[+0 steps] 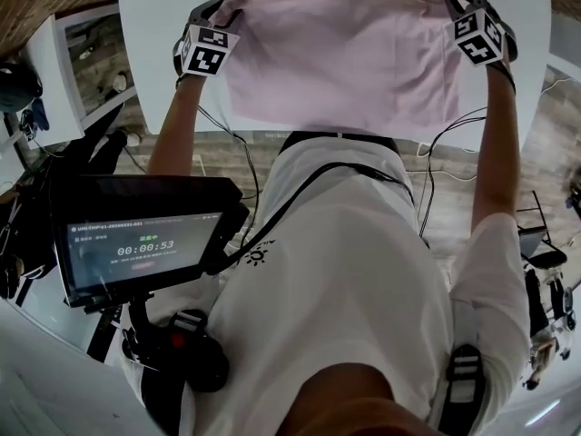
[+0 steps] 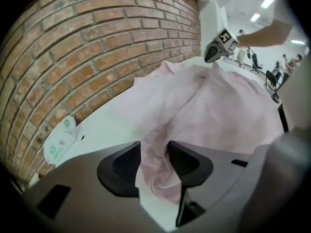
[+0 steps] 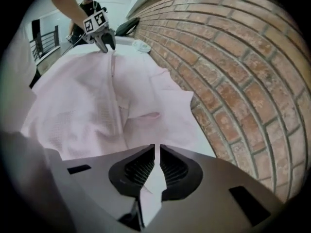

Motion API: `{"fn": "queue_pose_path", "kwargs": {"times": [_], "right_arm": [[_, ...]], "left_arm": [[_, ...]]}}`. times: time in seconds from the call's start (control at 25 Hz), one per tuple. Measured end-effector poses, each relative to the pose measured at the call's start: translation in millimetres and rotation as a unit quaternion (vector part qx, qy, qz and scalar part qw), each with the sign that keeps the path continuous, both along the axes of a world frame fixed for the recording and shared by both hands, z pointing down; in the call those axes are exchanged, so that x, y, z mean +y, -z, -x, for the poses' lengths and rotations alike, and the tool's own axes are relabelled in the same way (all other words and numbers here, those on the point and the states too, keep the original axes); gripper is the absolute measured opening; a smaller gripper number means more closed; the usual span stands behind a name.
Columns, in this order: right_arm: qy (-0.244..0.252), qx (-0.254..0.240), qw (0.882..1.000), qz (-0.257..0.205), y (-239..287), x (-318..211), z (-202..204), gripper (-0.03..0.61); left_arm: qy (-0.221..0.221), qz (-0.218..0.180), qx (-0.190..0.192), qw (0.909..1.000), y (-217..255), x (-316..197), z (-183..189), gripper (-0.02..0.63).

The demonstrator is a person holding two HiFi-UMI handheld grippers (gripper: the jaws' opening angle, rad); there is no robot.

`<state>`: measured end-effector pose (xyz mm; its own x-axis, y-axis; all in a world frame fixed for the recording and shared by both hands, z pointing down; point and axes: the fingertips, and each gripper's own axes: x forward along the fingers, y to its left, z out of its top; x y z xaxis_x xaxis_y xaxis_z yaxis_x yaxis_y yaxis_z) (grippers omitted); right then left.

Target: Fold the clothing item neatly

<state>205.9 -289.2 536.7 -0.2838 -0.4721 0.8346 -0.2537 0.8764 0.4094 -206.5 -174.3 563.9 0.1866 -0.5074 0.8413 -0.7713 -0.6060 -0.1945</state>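
- Head view: the pink shirt (image 1: pixel 345 53) is being stretched across the white table (image 1: pixel 150 71), with its long axis running side to side between the two grippers.
- One side edge is being straddled by the left gripper (image 2: pixel 154 166), jaws apart, with a loose bunch of cloth between them.
- The opposite edge is being pinched by the right gripper (image 3: pixel 157 166), jaws almost touching.
- Soft, finely textured fabric is being rumpled mid-panel; a firmer left grip is probably being called for.

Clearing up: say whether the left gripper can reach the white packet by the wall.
Probably yes: bare table lies between left gripper and packet, though shirt fabric sits between its jaws.
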Motion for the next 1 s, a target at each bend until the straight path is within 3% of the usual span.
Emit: {"fn": "queue_pose_path", "kwargs": {"times": [0.16,0.32,0.48,0.6,0.84,0.92,1.0], "right_arm": [[-0.028,-0.078,0.996,0.018,26.8,20.5,-11.1,0.032],[-0.005,-0.065,0.995,0.078,-0.6,67.6,-18.5,0.032],[-0.028,-0.082,0.993,0.086,-31.9,72.3,-18.6,0.032],[-0.07,-0.085,0.989,0.097,-49.4,65.5,-25.0,0.032],[-0.119,-0.061,0.985,0.108,-56.5,55.6,-48.4,0.032],[-0.124,-0.052,0.986,0.098,-51.6,52.6,-55.4,0.032],[-0.127,-0.072,0.986,0.08,-39.6,49.3,-54.3,0.032]], "left_arm": [[0.011,-0.029,0.02,0.9993,10.6,-1.3,-3.3,0.164],[0.009,-0.001,0.064,0.9979,13.8,11.5,-4.8,0.165],[0.069,0.014,0.1,0.9925,4.3,11.3,26.4,0.165],[0.087,0.0,0.083,0.9927,2.3,6.4,39.0,0.164],[0.102,-0.052,0.044,0.9925,10.4,2.8,30.7,0.164],[0.116,-0.065,0.037,0.9903,14.5,4.9,32.4,0.164],[0.108,-0.074,0.041,0.9906,20.1,9.1,22.8,0.164]]}}
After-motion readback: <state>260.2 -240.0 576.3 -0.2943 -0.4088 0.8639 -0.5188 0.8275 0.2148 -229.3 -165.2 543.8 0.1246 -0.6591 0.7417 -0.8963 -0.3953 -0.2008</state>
